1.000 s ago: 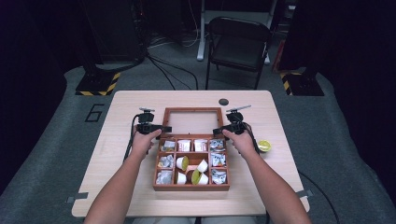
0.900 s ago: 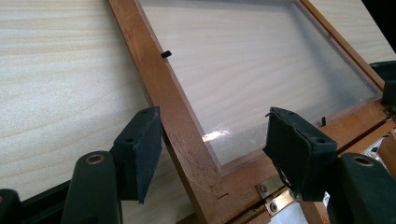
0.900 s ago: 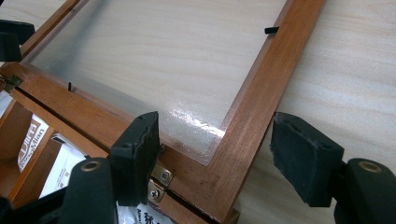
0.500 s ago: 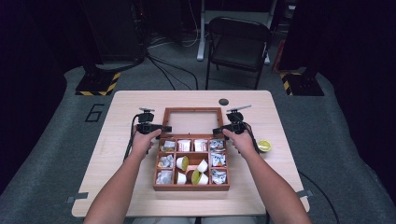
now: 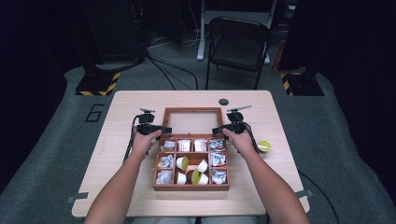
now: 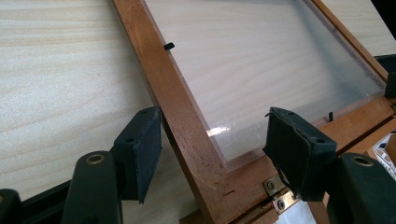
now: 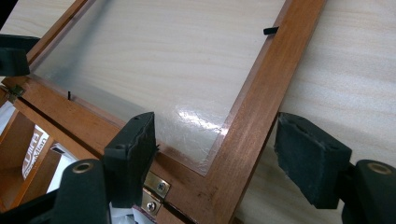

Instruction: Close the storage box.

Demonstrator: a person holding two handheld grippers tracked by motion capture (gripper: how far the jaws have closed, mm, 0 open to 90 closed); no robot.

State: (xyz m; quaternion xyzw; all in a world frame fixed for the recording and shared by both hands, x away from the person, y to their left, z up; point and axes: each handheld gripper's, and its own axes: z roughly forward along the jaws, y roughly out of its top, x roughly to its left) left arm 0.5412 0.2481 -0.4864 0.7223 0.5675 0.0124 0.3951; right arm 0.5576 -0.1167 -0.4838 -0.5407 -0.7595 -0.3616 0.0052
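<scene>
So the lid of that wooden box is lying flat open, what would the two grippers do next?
Probably draw both back off the lid. It lies flat on the table, fully open. The right gripper has just been opening, its pads clear of the frame; the left gripper also straddles its frame corner with gaps showing.

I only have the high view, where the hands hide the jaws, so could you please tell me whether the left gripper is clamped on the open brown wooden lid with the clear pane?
Observer: No. The left gripper straddles the brown wooden lid's left rail, but its pad over the clear pane stands well off the wood.
Operator: Thank you. And the right gripper?
Observer: The right gripper straddles the right rail. Its jaws have just been opening, and its pad over the pane is off the rail.
Operator: Is anything close to those jaws?
Observer: A brass hinge sits just below that pad.
</scene>
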